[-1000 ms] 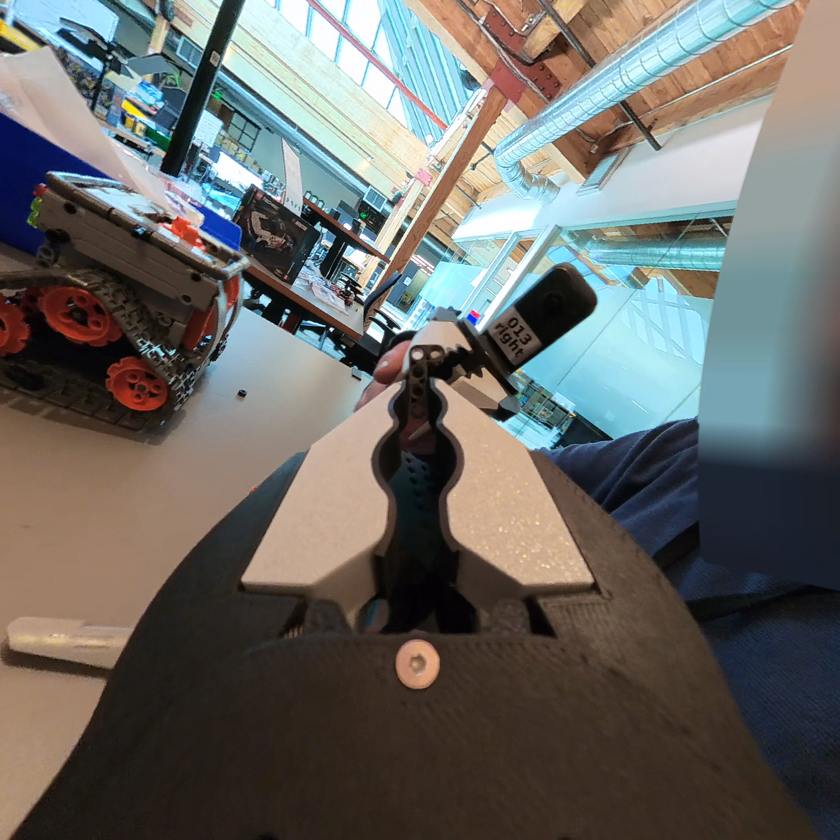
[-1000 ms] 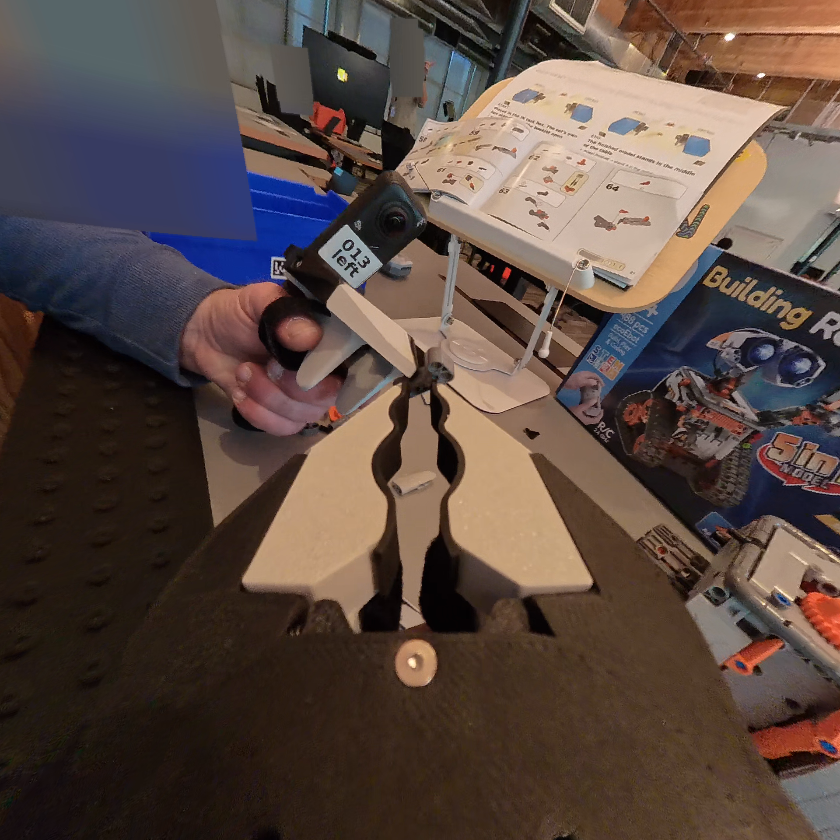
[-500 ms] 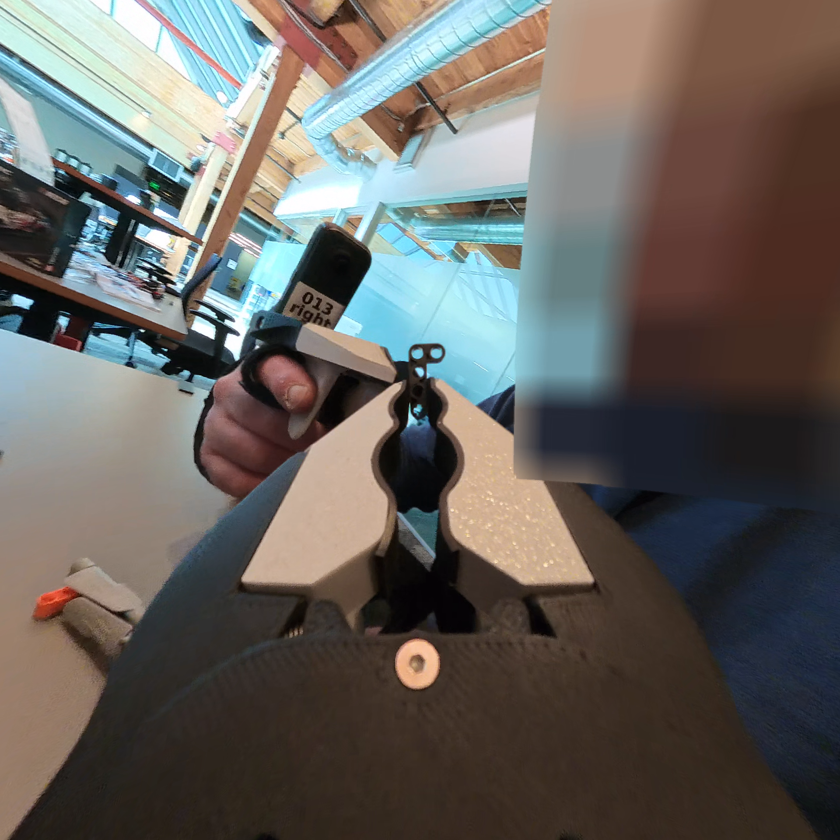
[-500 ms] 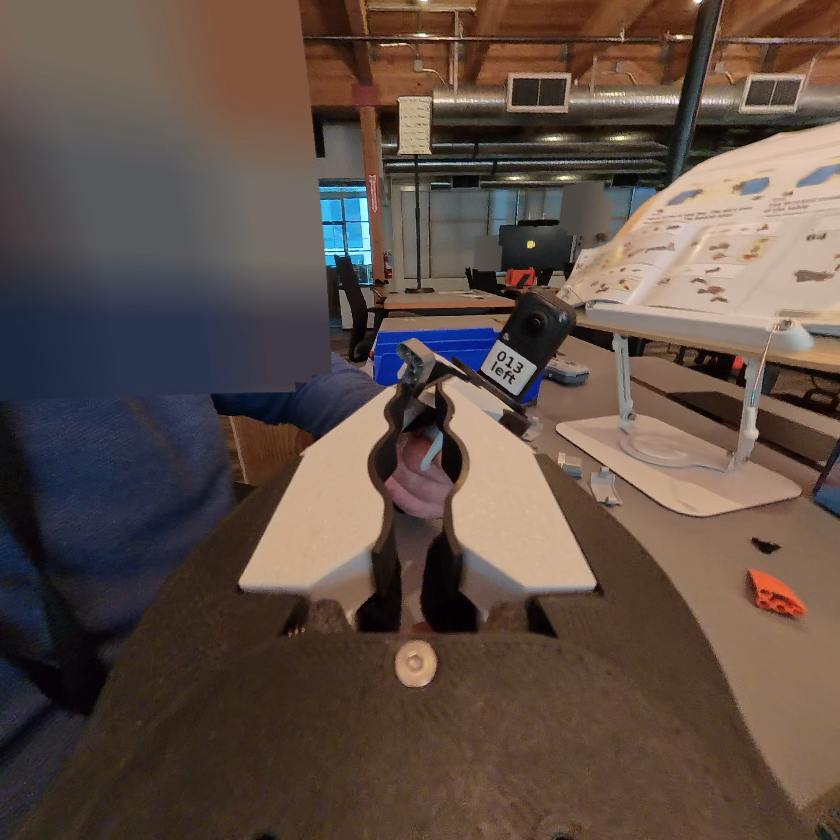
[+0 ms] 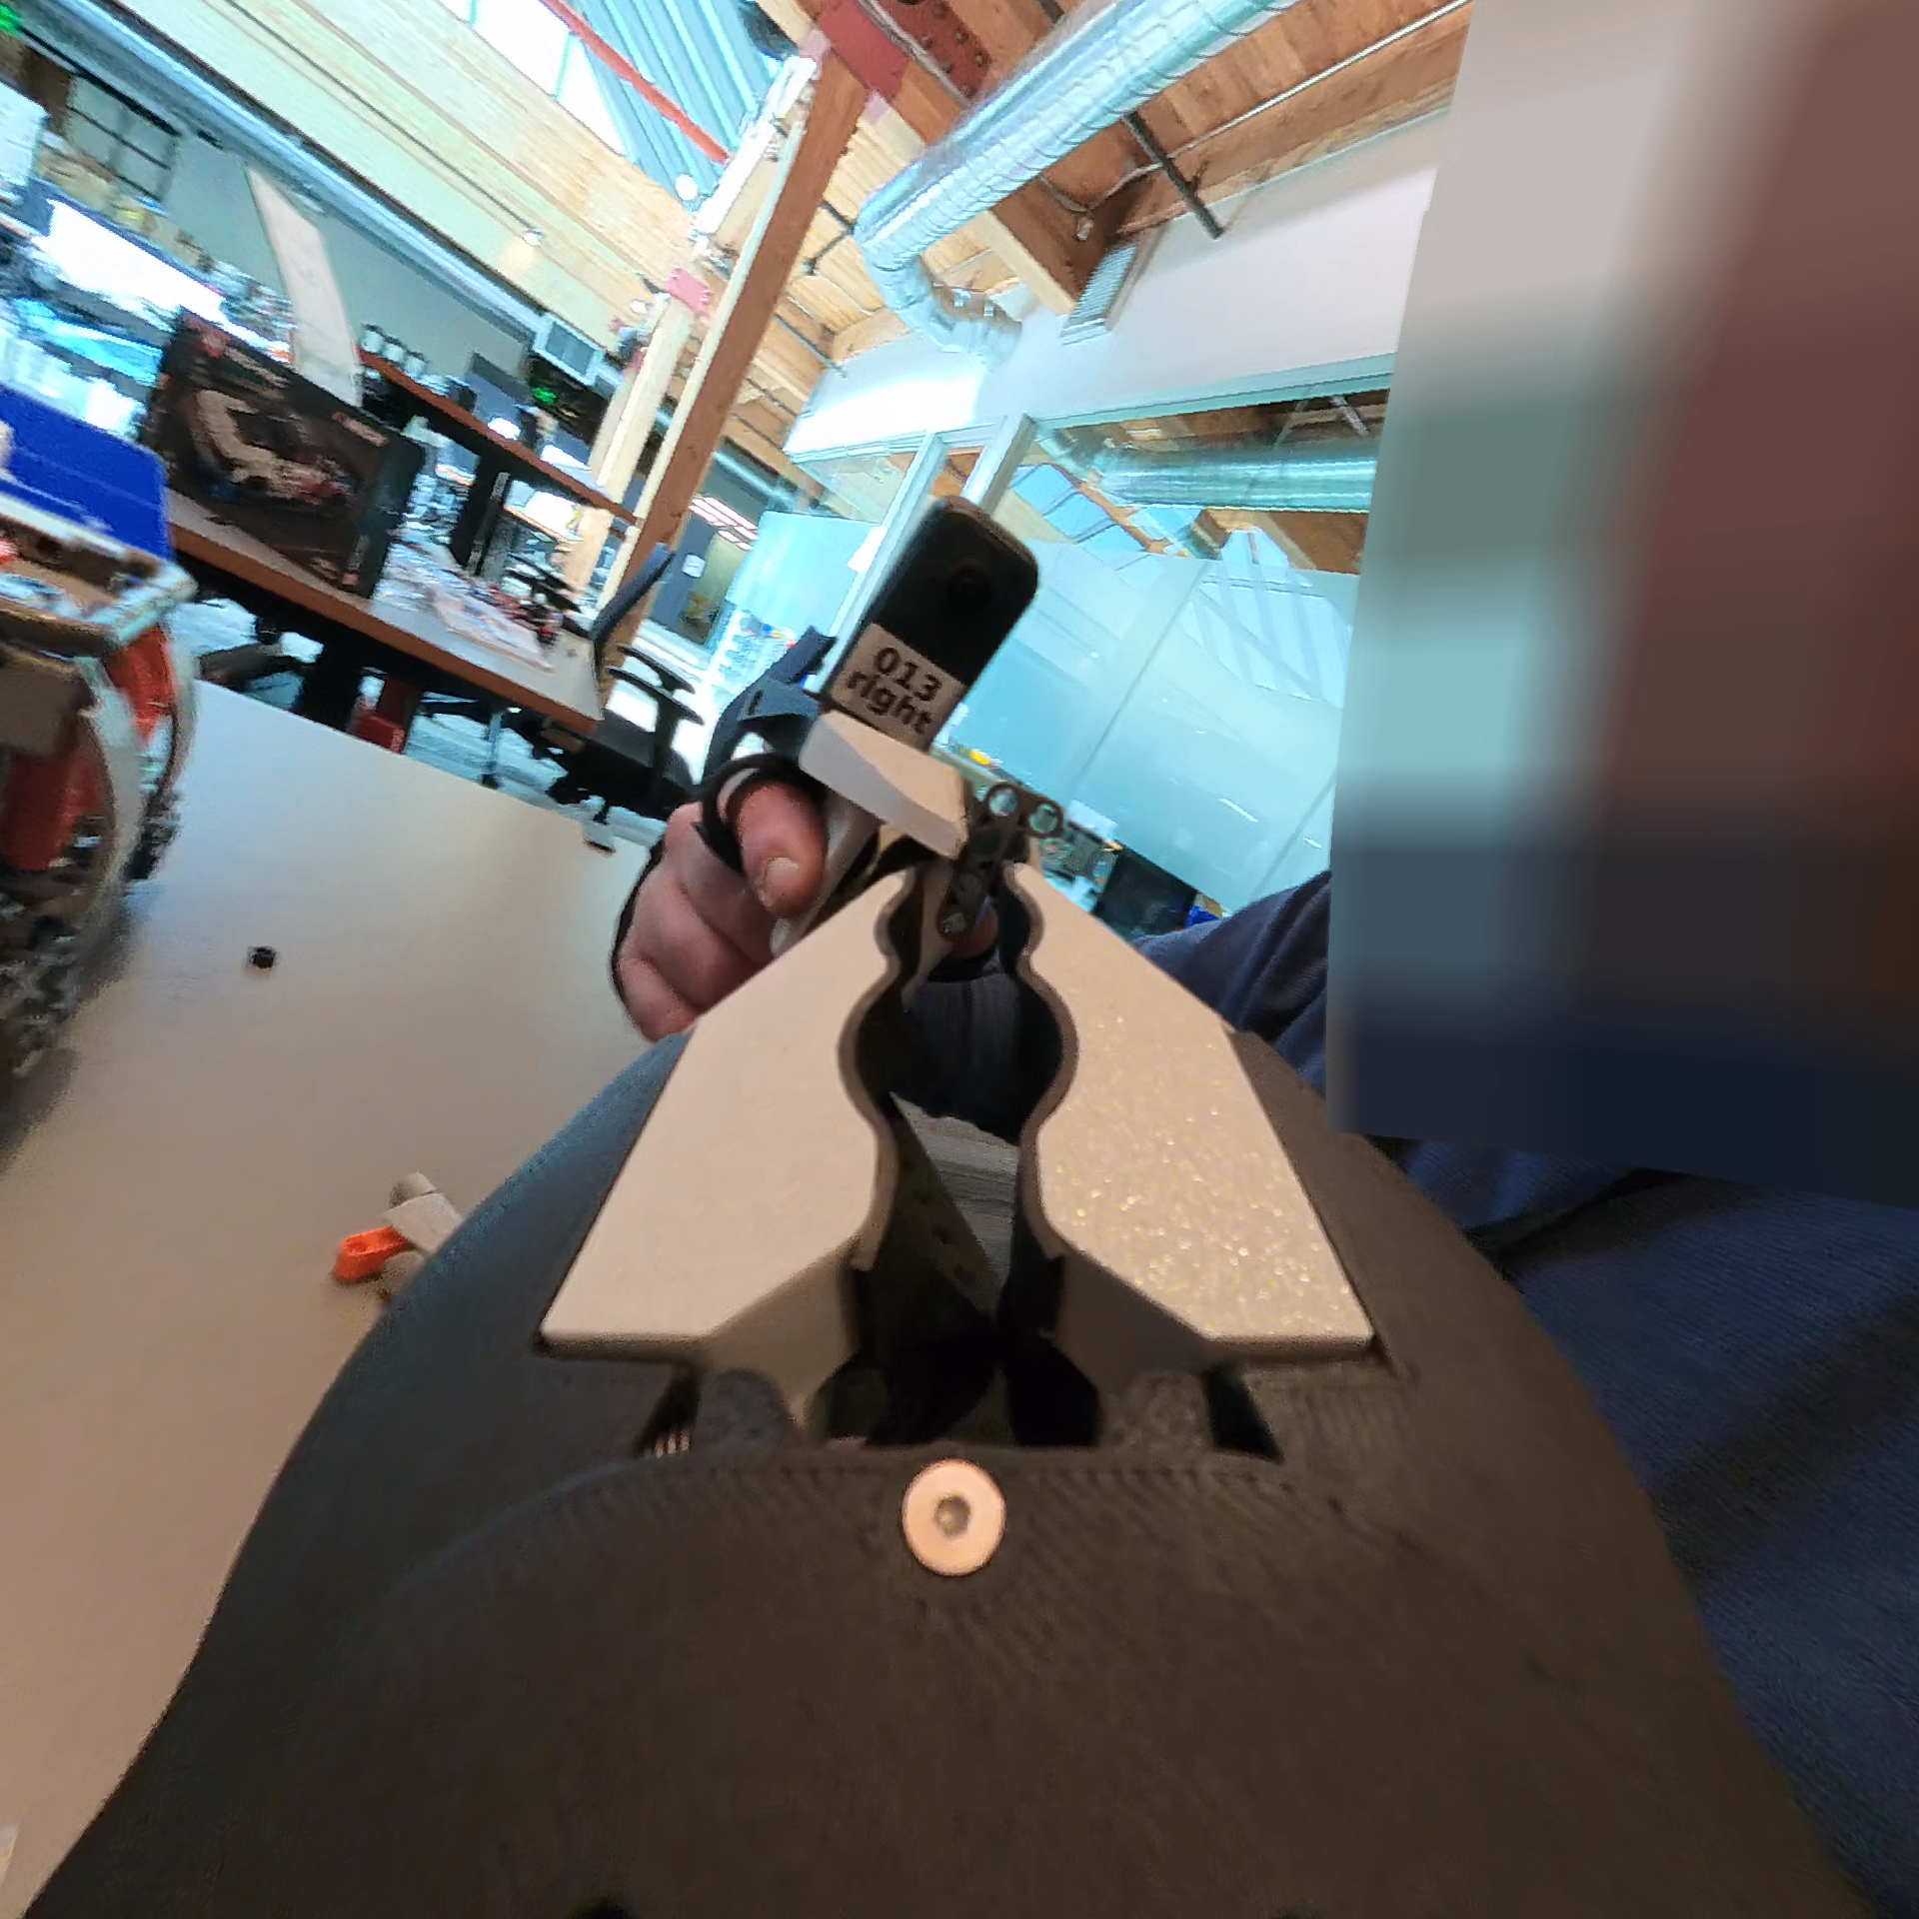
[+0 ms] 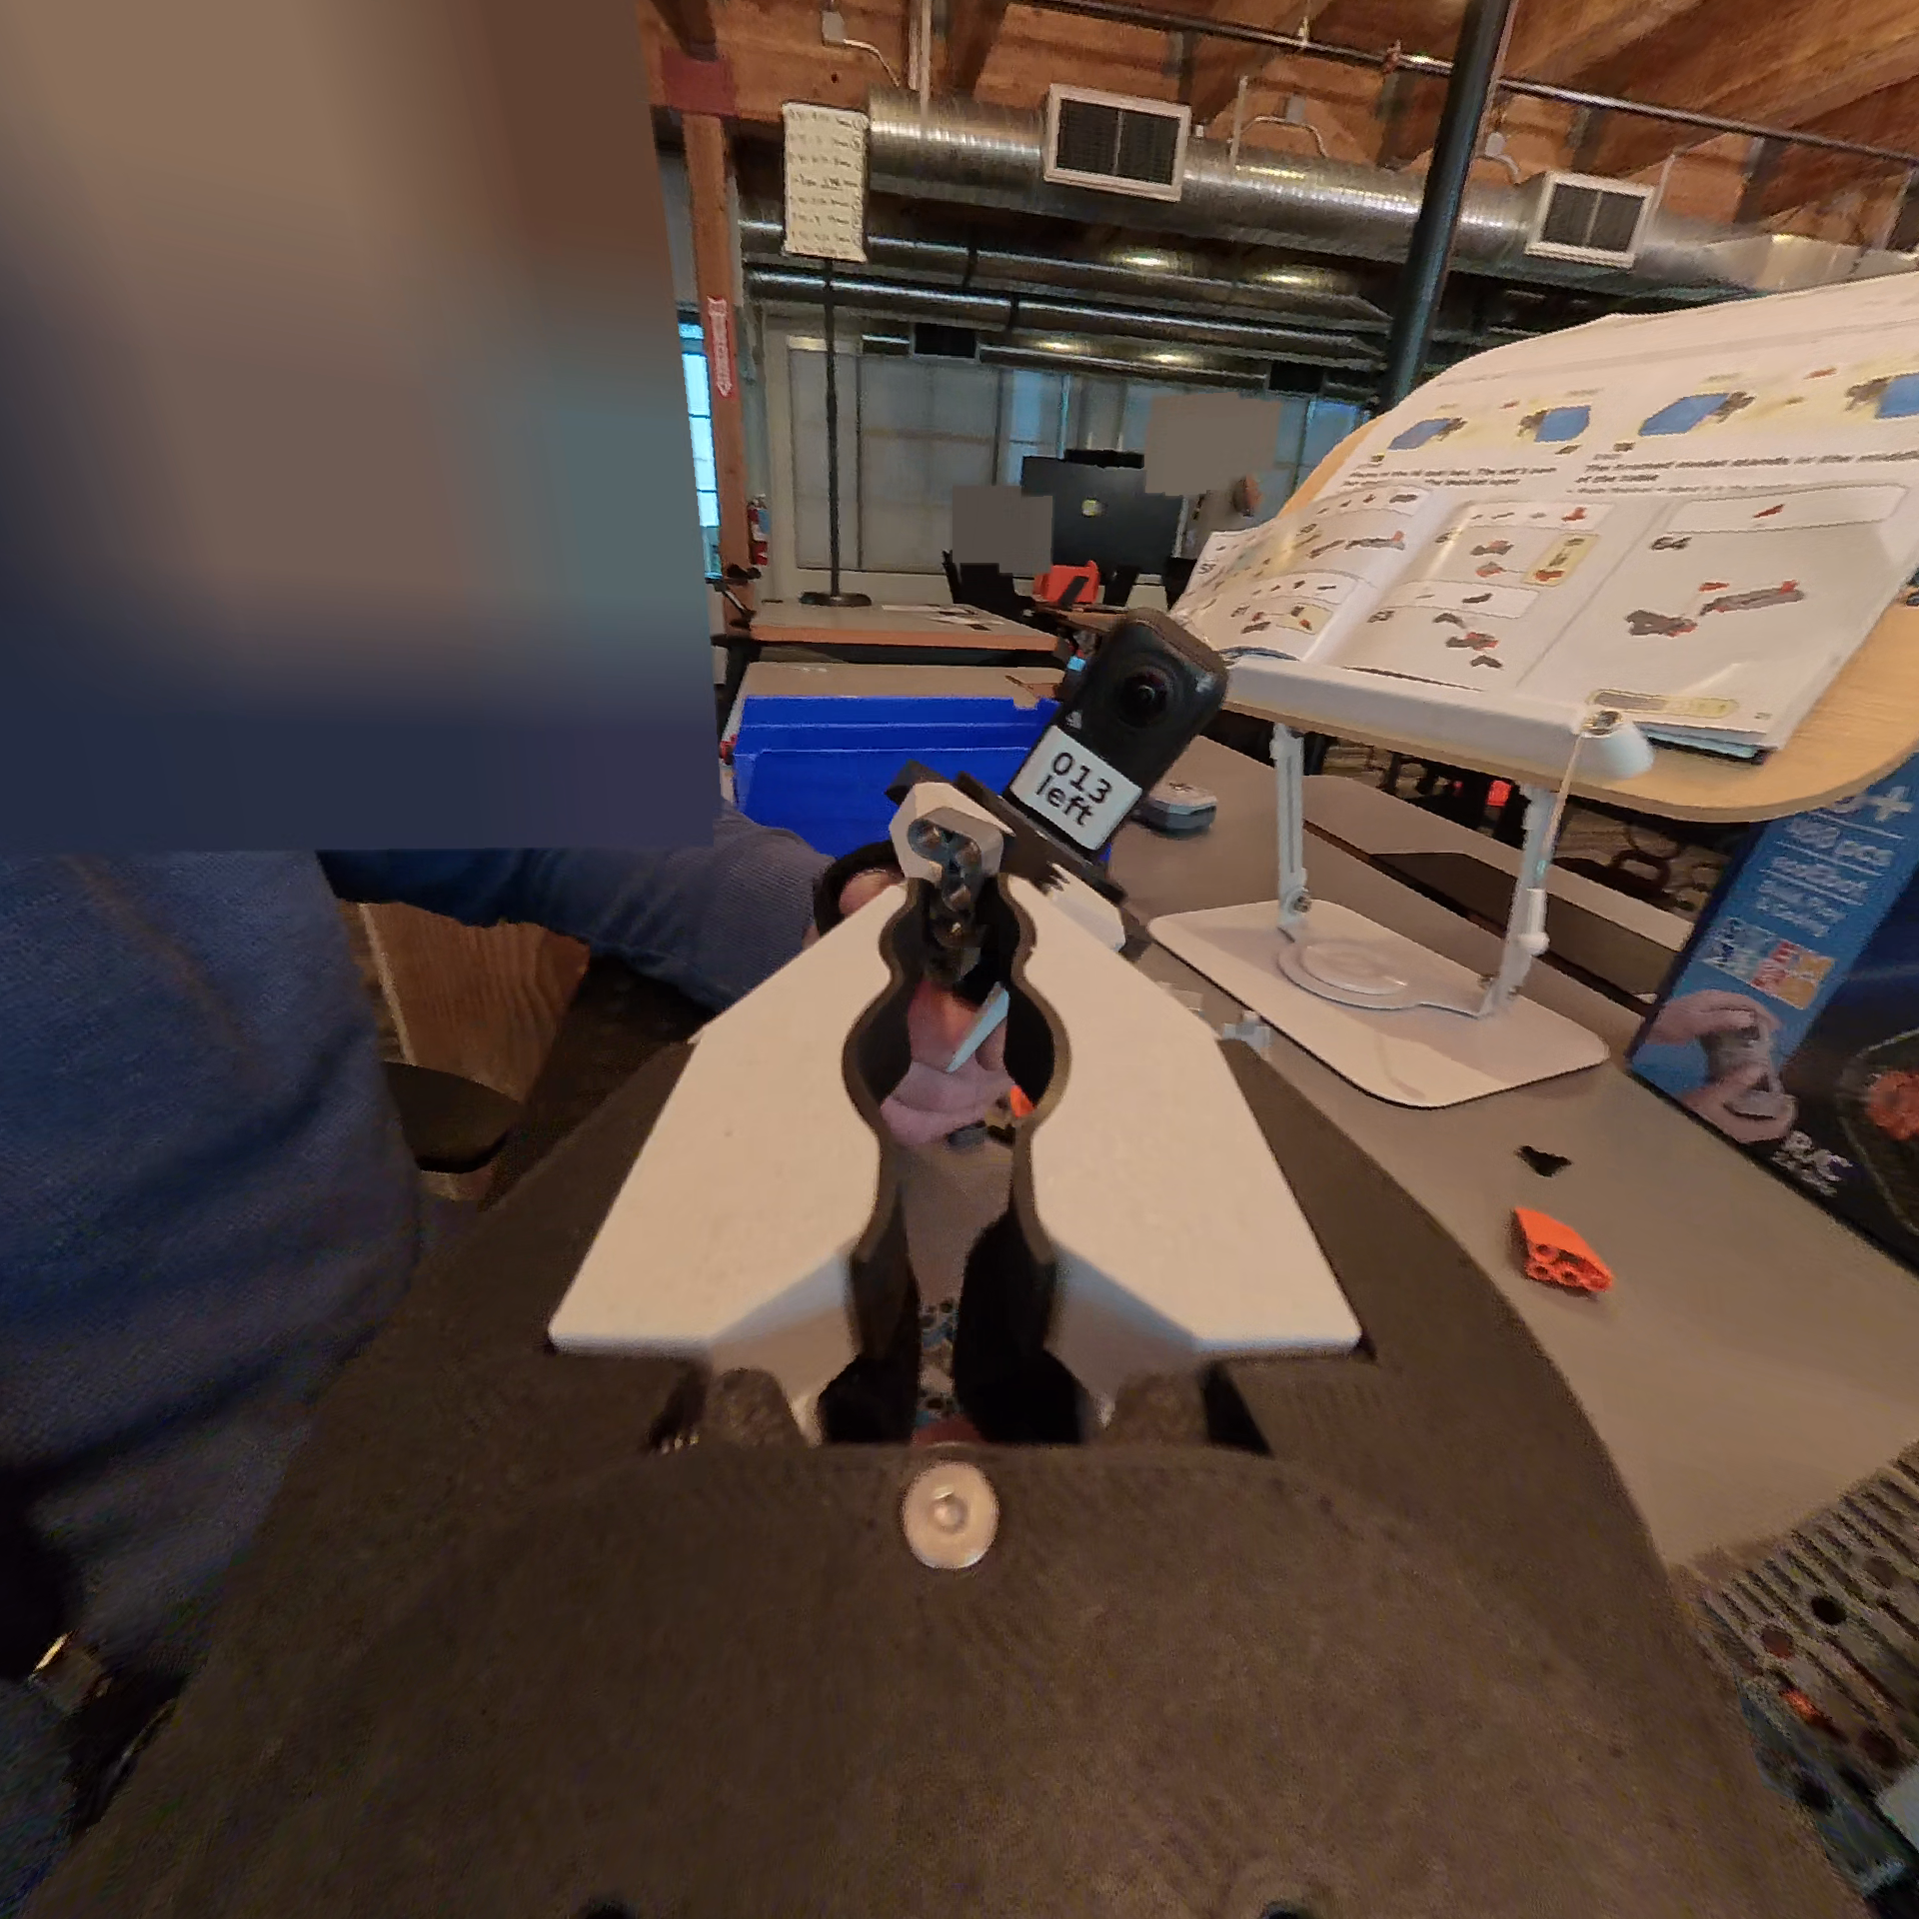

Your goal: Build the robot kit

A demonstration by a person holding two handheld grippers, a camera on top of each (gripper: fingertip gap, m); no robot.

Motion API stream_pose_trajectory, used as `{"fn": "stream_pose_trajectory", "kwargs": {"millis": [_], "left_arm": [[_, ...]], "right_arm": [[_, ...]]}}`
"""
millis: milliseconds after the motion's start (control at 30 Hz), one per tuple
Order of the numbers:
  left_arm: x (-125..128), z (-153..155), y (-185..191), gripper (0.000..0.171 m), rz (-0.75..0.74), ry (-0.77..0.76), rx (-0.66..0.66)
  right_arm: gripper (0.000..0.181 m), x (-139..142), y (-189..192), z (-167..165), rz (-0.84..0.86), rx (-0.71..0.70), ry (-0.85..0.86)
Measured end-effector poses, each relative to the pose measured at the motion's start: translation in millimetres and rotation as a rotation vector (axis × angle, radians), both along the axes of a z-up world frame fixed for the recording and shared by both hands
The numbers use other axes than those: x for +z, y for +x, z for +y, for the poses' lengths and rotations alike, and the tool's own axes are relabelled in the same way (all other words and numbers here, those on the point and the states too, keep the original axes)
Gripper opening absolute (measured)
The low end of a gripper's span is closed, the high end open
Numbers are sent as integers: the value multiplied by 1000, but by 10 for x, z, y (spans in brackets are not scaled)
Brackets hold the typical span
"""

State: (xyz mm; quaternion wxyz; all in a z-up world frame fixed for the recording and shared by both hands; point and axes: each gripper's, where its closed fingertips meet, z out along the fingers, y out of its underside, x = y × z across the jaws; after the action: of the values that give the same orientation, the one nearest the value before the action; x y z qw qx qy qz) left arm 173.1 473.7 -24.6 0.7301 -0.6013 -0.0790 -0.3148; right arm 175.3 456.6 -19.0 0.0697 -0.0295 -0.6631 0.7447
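Two claws meet tip to tip above the grey desk [image 6: 1713,1381]. The left claw [image 5: 961,898] is clenched on a dark perforated beam [image 5: 976,877]; the right claw [image 6: 950,903] is clenched on a small grey connector piece [image 6: 945,846]. An orange brick [image 6: 1558,1251] lies near the desk's right edge, below an open instruction booklet [image 6: 1558,582] on a stand

Bright daylight pours through high windows [image 5: 623,62] in the left view; right view dimmer, edges bowed, corners soft with motion blur.
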Motion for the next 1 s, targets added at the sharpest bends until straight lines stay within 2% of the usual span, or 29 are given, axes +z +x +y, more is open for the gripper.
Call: {"fn": "stream_pose_trajectory", "kwargs": {"millis": [100,133,233,400,467,567,733,800,900,1000], "left_arm": [[-40,8,-104,17,47,-52,99],[-45,0,-162,12,54,-67,144],[-47,-80,-320,13,83,-108,252],[-76,-104,-318,23,361,-276,426],[-132,-46,-275,26,479,-356,473],[-274,7,-293,22,585,-487,535],[-386,-12,-307,11,676,-563,592],[-387,-35,-314,7,669,-551,607],[-380,-81,-278,6,578,-504,564],[-395,-138,-252,6,518,-465,535]], "right_arm": [[9,-25,-66,24,64,-83,45],[8,-17,-87,43,79,-107,49],[8,-46,-168,102,132,-186,102],[8,-216,-340,135,304,-375,324],[8,-296,-400,114,429,-464,445],[8,-367,-427,54,565,-541,564],[8,-480,-482,52,676,-606,680],[8,-490,-483,40,718,-616,702],[9,-490,-438,4,722,-571,684],[13,-497,-366,-30,654,-492,635]]}}
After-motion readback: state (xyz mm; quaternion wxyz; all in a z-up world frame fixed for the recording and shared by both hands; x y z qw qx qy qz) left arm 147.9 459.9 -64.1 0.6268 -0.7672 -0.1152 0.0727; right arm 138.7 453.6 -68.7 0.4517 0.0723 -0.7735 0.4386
